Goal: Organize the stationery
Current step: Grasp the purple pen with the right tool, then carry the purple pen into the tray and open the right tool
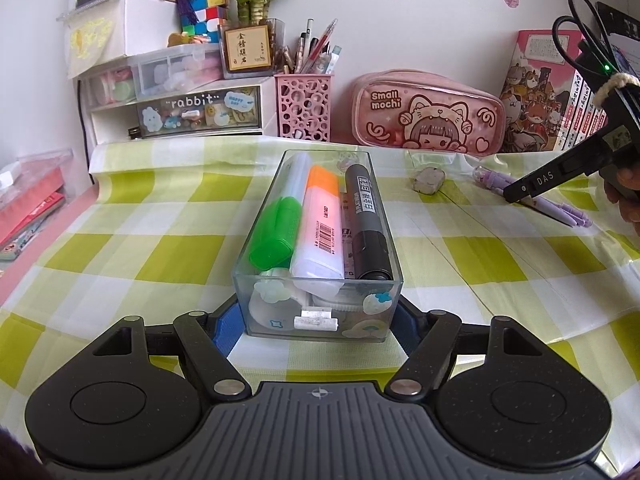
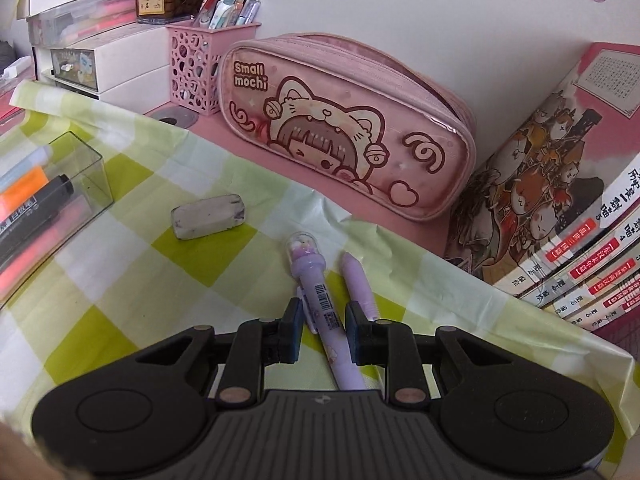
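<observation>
Here, the clear box [image 1: 318,240] of markers is clamped at its near end by the left gripper [image 1: 318,320]. Right of the box, a purple pen [image 2: 326,312] on the table [image 2: 120,280] is straddled by the right gripper [image 2: 323,330], whose pads are not seen pressing it.

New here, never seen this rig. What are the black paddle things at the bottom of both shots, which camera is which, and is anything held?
No robot: a person carries a two-finger gripper in each hand, each with a fisheye camera looking along its fingers. The black shapes are the grippers' own bodies.

The left wrist view shows the left gripper shut on the near end of a clear box holding a green highlighter, an orange highlighter and a black marker.

The right wrist view shows the right gripper open, a purple pen between its fingers with gaps either side, so nothing is held. A second purple pen and an eraser lie on the checked cloth; a pink pencil case stands behind.
</observation>
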{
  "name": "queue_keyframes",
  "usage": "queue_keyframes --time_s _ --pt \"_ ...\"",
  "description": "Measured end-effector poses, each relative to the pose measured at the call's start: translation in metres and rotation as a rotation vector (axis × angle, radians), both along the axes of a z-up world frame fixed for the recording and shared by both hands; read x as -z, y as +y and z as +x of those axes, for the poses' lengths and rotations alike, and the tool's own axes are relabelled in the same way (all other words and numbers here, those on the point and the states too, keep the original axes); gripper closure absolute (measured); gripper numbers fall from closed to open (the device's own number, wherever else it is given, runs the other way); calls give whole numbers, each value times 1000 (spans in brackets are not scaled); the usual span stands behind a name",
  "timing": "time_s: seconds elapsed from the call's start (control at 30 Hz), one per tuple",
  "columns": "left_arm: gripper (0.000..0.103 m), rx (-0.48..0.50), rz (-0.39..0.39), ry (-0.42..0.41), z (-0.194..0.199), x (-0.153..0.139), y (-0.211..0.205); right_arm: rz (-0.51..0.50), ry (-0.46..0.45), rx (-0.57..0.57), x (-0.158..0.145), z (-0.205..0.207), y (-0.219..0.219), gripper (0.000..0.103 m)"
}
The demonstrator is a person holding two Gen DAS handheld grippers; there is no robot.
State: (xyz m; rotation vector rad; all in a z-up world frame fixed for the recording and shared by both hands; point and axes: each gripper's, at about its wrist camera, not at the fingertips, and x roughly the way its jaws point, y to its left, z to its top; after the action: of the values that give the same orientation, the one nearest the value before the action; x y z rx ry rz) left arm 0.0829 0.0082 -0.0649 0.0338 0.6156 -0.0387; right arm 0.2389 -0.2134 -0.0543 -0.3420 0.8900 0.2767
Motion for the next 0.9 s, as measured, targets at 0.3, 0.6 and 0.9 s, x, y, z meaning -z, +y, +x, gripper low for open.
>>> queue_keyframes --time_s 0.3,0.6,0.9 --pt "30 -2 4 13 2 -1 -1 201 100 150 -7 4 -1 94" --pt "31 -20 5 16 5 -2 -8 549 177 289 -10 -5 -18 95" --pt "31 -36 -5 20 8 -2 -11 748 184 401 -5 -26 -24 95"
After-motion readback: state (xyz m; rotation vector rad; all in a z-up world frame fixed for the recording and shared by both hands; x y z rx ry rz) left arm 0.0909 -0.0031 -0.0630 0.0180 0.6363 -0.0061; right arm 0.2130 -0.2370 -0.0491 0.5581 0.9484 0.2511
